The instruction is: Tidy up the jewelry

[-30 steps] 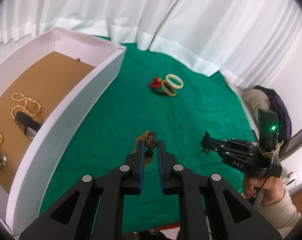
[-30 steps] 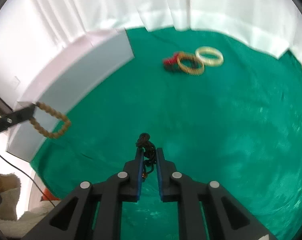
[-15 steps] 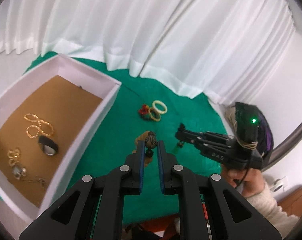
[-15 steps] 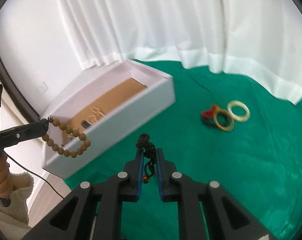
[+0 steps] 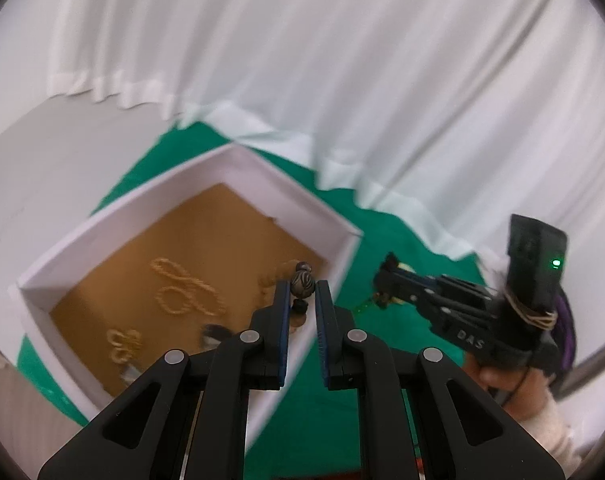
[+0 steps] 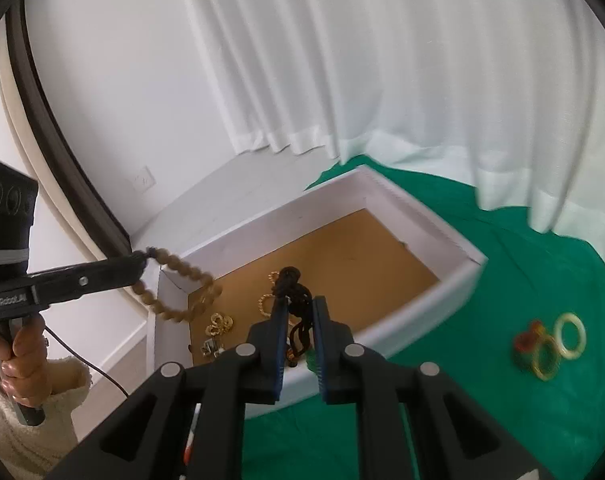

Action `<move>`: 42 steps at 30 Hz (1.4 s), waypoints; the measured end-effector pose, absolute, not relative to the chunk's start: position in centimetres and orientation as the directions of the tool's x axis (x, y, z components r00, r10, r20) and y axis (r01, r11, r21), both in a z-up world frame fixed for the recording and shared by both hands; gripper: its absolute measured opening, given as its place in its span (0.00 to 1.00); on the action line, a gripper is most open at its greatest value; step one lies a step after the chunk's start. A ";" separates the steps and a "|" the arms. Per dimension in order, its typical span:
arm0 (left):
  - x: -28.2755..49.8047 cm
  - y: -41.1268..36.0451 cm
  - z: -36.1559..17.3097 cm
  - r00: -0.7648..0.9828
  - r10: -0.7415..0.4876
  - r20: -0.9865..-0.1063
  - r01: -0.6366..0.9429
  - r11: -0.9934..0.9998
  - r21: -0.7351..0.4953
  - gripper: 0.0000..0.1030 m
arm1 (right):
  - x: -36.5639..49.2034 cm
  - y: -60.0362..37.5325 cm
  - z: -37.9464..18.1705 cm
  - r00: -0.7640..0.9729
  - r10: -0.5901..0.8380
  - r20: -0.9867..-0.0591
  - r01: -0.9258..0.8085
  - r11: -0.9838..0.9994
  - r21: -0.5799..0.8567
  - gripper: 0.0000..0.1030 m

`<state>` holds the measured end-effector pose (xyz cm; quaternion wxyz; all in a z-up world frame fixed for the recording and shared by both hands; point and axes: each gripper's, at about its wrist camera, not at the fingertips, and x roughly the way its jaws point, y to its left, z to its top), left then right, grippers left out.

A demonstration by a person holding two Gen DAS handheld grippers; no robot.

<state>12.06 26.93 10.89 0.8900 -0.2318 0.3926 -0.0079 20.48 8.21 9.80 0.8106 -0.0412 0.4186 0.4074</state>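
Observation:
My left gripper (image 5: pixel 302 292) is shut on a wooden bead bracelet, gripped at its dark striped bead (image 5: pixel 302 283); its brown loop (image 6: pixel 174 298) hangs over the near corner of the white box (image 6: pixel 422 216). My right gripper (image 6: pixel 298 308) is shut on a black cord necklace (image 6: pixel 292 284) and holds it above the box's front wall. The box has a brown floor with gold chains (image 5: pixel 186 292) and small gold pieces (image 6: pixel 220 324) lying in it.
The box stands on a green cloth (image 6: pixel 522 380). A yellow ring, a pale ring and a red piece (image 6: pixel 550 344) lie on the cloth to the right of the box. White curtains hang behind. A wall socket (image 6: pixel 144 180) is at the left.
Both grippers have risen and swung left over the box, each still holding its piece. The box now sits under the fingertips in both views.

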 end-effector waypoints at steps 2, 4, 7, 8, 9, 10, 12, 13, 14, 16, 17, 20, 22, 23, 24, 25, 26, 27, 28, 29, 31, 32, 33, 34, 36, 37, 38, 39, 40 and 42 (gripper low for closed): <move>12.7 28.6 9.2 0.674 -0.167 -0.719 -0.221 0.884 -0.413 0.10 | 21.5 10.5 8.4 0.304 0.605 -0.736 -0.701 0.665 0.258 0.12; 13.0 30.2 7.5 0.654 -0.143 -0.743 -0.268 0.874 -0.405 0.10 | 22.2 12.6 7.2 0.297 0.582 -0.757 -0.709 0.666 0.233 0.12; 13.1 32.1 4.9 0.616 -0.112 -0.779 -0.329 0.863 -0.383 0.10 | 23.1 14.7 5.1 0.288 0.548 -0.785 -0.715 0.669 0.205 0.12; 13.2 32.7 3.9 0.600 -0.104 -0.793 -0.350 0.858 -0.377 0.10 | 23.4 15.3 4.4 0.292 0.532 -0.795 -0.714 0.674 0.189 0.12; 13.2 33.2 3.0 0.587 -0.100 -0.804 -0.367 0.852 -0.373 0.10 | 23.6 15.7 4.0 0.296 0.518 -0.803 -0.714 0.678 0.175 0.12; 13.2 33.6 2.1 0.572 -0.091 -0.816 -0.386 0.847 -0.365 0.10 | 23.8 16.1 3.4 0.295 0.503 -0.812 -0.712 0.682 0.164 0.12; 13.2 34.0 0.7 0.547 -0.071 -0.834 -0.412 0.844 -0.343 0.10 | 24.2 16.7 2.2 0.296 0.480 -0.826 -0.701 0.696 0.154 0.12; 13.2 34.1 0.0 0.535 -0.061 -0.843 -0.421 0.845 -0.329 0.10 | 24.3 16.7 1.9 0.294 0.475 -0.829 -0.698 0.699 0.153 0.12; 13.2 34.1 -0.4 0.527 -0.054 -0.848 -0.425 0.847 -0.318 0.10 | 24.2 16.7 1.5 0.294 0.471 -0.832 -0.695 0.702 0.152 0.12; 13.2 34.0 -1.4 0.508 -0.041 -0.861 -0.427 0.855 -0.292 0.11 | 24.2 16.8 0.8 0.292 0.462 -0.838 -0.688 0.710 0.151 0.15; 13.2 34.0 -1.7 0.501 -0.036 -0.865 -0.427 0.859 -0.283 0.11 | 24.1 16.7 0.7 0.289 0.460 -0.840 -0.685 0.712 0.154 0.15; 13.1 33.8 -2.3 0.489 -0.004 -0.872 -0.437 0.864 -0.249 0.26 | 23.7 16.2 0.3 0.290 0.463 -0.837 -0.668 0.725 0.169 0.55; 12.7 33.7 -2.3 0.496 0.023 -0.868 -0.447 0.864 -0.232 0.67 | 23.4 15.7 0.4 0.303 0.467 -0.831 -0.662 0.730 0.169 0.61; 12.3 33.5 -2.1 0.508 0.046 -0.860 -0.454 0.863 -0.222 0.72 | 23.3 15.3 0.5 0.309 0.466 -0.829 -0.659 0.734 0.167 0.61; 12.2 33.4 -1.9 0.515 0.054 -0.855 -0.454 0.863 -0.219 0.74 | 23.2 15.0 0.7 0.318 0.463 -0.827 -0.654 0.738 0.162 0.62; 12.1 33.3 -1.7 0.521 0.056 -0.852 -0.450 0.866 -0.219 0.74 | 23.0 14.5 0.9 0.333 0.460 -0.823 -0.649 0.745 0.154 0.67; 11.9 33.1 -1.4 0.527 0.053 -0.848 -0.445 0.868 -0.222 0.75 | 22.8 14.0 1.1 0.353 0.457 -0.816 -0.644 0.752 0.143 0.69; 11.7 32.8 -1.1 0.534 0.055 -0.843 -0.442 0.869 -0.223 0.77 | 22.6 13.4 1.3 0.370 0.457 -0.809 -0.638 0.758 0.136 0.74; 11.4 32.3 -0.7 0.544 0.064 -0.837 -0.437 0.873 -0.218 0.79 | 22.5 12.7 1.5 0.382 0.456 -0.804 -0.632 0.763 0.133 0.75; 11.1 31.8 -0.3 0.553 0.073 -0.830 -0.430 0.878 -0.209 0.80 | 22.4 12.1 1.5 0.392 0.453 -0.801 -0.626 0.769 0.129 0.75; 10.7 30.6 0.6 0.570 0.086 -0.817 -0.408 0.893 -0.191 0.82 | 22.0 10.5 1.4 0.416 0.434 -0.799 -0.609 0.785 0.109 0.75; 10.6 30.0 1.0 0.578 0.086 -0.812 -0.397 0.899 -0.187 0.82 | 21.9 9.9 1.4 0.425 0.427 -0.798 -0.603 0.791 0.102 0.75; 10.4 29.2 1.4 0.587 0.081 -0.805 -0.380 0.906 -0.185 0.83 | 21.7 8.9 1.2 0.438 0.418 -0.796 -0.594 0.799 0.094 0.75; 10.2 28.4 1.8 0.595 0.073 -0.800 -0.364 0.913 -0.187 0.83 | 21.6 8.1 1.1 0.444 0.412 -0.796 -0.588 0.804 0.089 0.75; 9.9 26.4 2.7 0.615 0.047 -0.787 -0.319 0.927 -0.195 0.84 | 21.2 6.0 0.6 0.454 0.396 -0.798 -0.571 0.817 0.081 0.75; 9.8 25.4 3.2 0.624 0.034 -0.780 -0.297 0.934 -0.197 0.84 | 21.1 5.2 0.3 0.456 0.389 -0.800 -0.563 0.823 0.080 0.75; 9.7 24.4 3.5 0.632 0.023 -0.775 -0.277 0.940 -0.198 0.84 | 21.0 4.3 0.1 0.457 0.382 -0.803 -0.553 0.830 0.081 0.75; 9.6 23.5 3.9 0.639 0.011 -0.769 -0.255 0.946 -0.199 0.85 | 20.8 2.9 -0.4 0.459 0.372 -0.807 -0.537 0.840 0.081 0.75; 9.6 22.4 4.2 0.646 -0.004 -0.763 -0.231 0.952 -0.201 0.86 | 20.7 2.0 -0.7 0.461 0.363 -0.810 -0.526 0.847 0.079 0.75; 9.5 20.1 4.8 0.658 -0.040 -0.752 -0.180 0.961 -0.210 0.86 | 20.4 -0.3 -1.4 0.467 0.328 -0.821 -0.495 0.866 0.064 0.75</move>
